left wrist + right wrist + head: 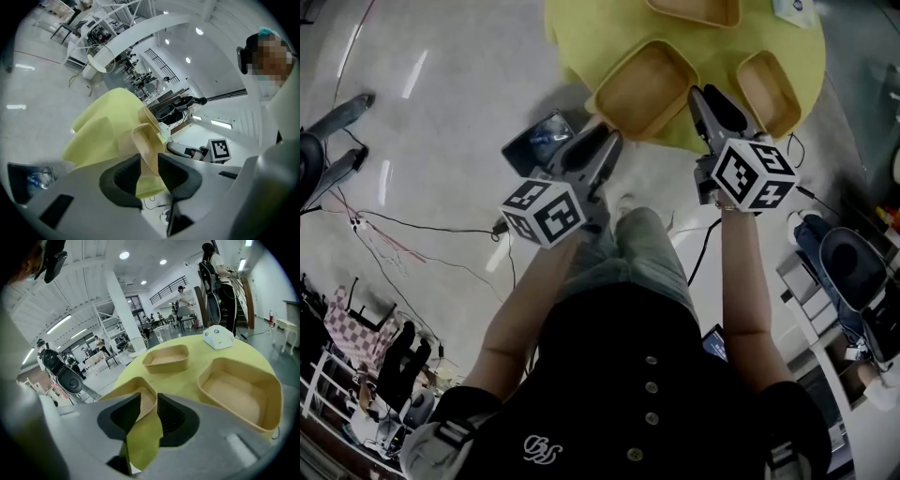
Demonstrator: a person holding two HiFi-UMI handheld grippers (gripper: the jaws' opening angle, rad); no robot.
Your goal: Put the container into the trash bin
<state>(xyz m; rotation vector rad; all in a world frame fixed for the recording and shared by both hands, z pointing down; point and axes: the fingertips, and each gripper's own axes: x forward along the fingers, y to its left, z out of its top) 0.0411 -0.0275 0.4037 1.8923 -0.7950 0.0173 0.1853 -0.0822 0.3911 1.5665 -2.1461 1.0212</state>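
Three tan containers stand on a round table under a yellow cloth (pixel 581 37). The nearest container (pixel 652 84) sits at the table's near edge. My left gripper (pixel 607 134) is at its lower left corner and my right gripper (pixel 697 93) at its right rim. In the left gripper view the container's rim (pixel 143 140) runs between the jaws of the left gripper (pixel 149 165), with a gap showing on each side. In the right gripper view the container's rim (pixel 140 392) enters the jaws of the right gripper (pixel 149 406) the same way. Both grippers are open. A dark bin (pixel 539 141) stands on the floor left of the table.
A second container (pixel 769 89) lies right of the right gripper and a third (pixel 698 9) farther back. A white device (pixel 218 337) sits on the cloth's far side. Cables (pixel 412 225) run over the floor, and chairs (pixel 853 272) stand at right.
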